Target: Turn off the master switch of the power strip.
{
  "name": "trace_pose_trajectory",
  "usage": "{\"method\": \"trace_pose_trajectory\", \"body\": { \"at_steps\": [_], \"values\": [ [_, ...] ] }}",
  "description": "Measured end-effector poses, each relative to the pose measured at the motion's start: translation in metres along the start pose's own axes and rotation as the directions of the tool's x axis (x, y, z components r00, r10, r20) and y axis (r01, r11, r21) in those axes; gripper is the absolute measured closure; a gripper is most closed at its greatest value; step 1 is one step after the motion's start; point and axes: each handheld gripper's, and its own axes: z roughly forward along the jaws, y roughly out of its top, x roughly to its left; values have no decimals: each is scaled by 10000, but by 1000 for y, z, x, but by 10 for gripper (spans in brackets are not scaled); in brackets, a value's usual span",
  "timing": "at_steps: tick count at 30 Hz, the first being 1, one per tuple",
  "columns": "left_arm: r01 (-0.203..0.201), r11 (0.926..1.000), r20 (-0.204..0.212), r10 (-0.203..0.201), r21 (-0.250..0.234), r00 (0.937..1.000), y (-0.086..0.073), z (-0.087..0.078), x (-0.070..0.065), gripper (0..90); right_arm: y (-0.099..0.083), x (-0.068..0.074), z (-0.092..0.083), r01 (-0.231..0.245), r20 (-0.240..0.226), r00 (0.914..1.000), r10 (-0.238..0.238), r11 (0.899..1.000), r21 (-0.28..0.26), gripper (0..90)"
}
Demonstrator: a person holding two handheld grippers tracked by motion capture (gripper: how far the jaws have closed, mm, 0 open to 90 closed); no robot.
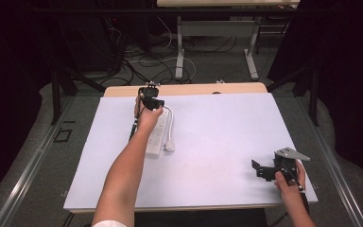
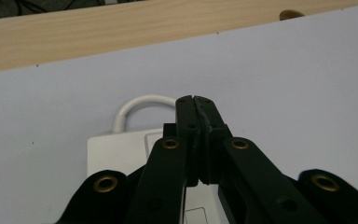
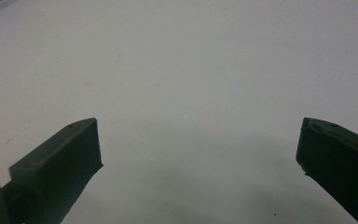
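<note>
A white power strip point(image 1: 157, 138) lies on the left half of the white-covered table point(image 1: 227, 127), its white cable point(image 1: 170, 126) looping round along its right side. My left gripper point(image 1: 150, 96) hovers over the strip's far end. In the left gripper view its jaws point(image 2: 194, 101) are pressed together with nothing between them, above the strip's end point(image 2: 114, 154) and the cable loop point(image 2: 137, 103). My right gripper point(image 1: 261, 170) rests low near the table's front right corner. Its jaws point(image 3: 198, 140) stand wide open over bare white surface.
A bare wooden strip of tabletop point(image 1: 194, 89) runs along the far edge, with a small dark hole point(image 2: 290, 14) in it. Beyond it, loose cables point(image 1: 142, 64) lie on the floor by the legs of another table point(image 1: 179, 47). Dark curtains close in both sides.
</note>
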Motion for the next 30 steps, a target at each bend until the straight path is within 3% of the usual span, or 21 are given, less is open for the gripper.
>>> {"method": "trace_pose_trajectory", "body": {
  "at_steps": [9, 20, 22, 23, 30],
  "values": [
    [32, 9997, -241, -26, 259, 9997, -3, 11, 1, 900, 0, 1, 2, 129, -58, 9999, -129, 9999, -6, 0],
    [-127, 9940, -455, 177, 1084, 9988, -9, 28, -1, 900, 0, 1, 1, -52, 39, 10000, 53, 9999, -95, 0],
    [-2, 9940, -498, 57, 1092, 9987, -10, 30, -2, 900, 0, 1, 0, 5, -49, 10000, -5, 10000, 13, 0],
    [-194, 9927, -507, 257, 1193, 9984, -10, 30, -2, 900, -1, 1, 1, -39, 33, 10000, 39, 10000, -67, 0],
    [-175, 9936, -622, 246, 1114, 9978, -10, 33, 0, 900, -1, 1, 1, -28, -50, 10000, 28, 10000, 36, 0]
  ]
}}
